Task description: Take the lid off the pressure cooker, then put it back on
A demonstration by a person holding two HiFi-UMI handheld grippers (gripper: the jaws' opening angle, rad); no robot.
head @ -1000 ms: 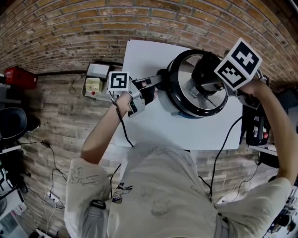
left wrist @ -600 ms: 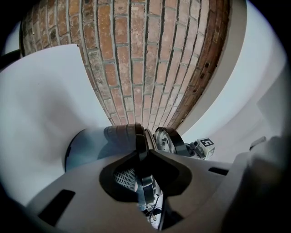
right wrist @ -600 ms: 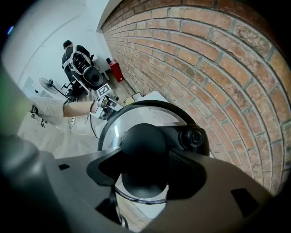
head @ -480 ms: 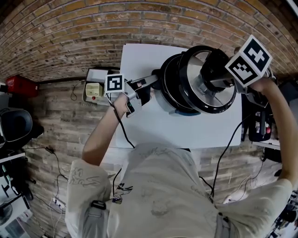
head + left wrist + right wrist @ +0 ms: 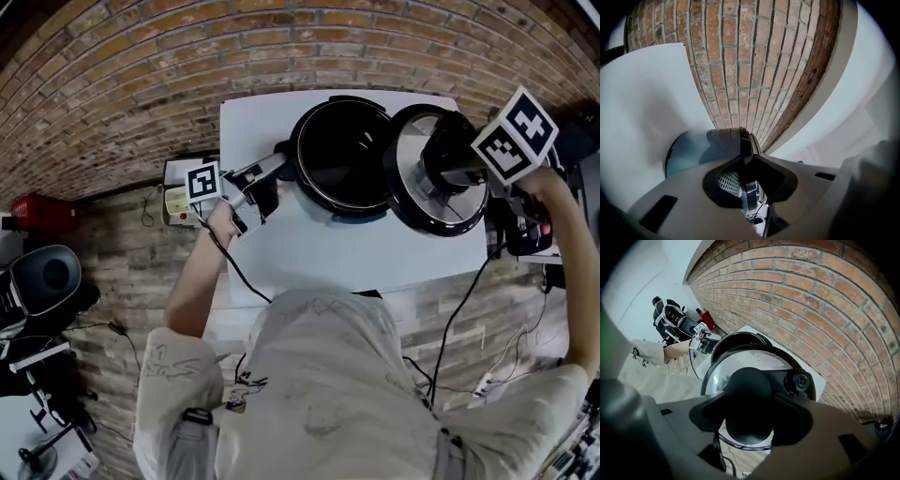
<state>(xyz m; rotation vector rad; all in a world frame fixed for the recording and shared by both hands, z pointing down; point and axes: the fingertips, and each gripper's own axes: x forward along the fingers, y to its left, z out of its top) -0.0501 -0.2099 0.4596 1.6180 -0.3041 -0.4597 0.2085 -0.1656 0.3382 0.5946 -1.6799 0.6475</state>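
Left fingers: your left gripper has them pinched on the pot's side handle, with a thin dark edge sandwiched between the pads. The fingers swallow most of the handle, so its shape is tough to read.
Right fingers: your right gripper has them set wide but clamped on both sides of the black knob. The knob's lower half is tucked behind them.
Lid: the lid hangs under your right fingers, off the pot. In the head view its rim overlaps the pot's edge on the side toward your left fingers, and I can't tell if the two touch.
Pressure cooker: the pressure cooker sits open, straight out past your left fingertips and just beside the right ones. The inside is plain black, so I can't make out anything in there.
Worktop: the white worktop runs below both sets of fingers. The lid hides the stretch under the right ones.
Marker cube: the marker cube behind your right fingers covers part of that hand.
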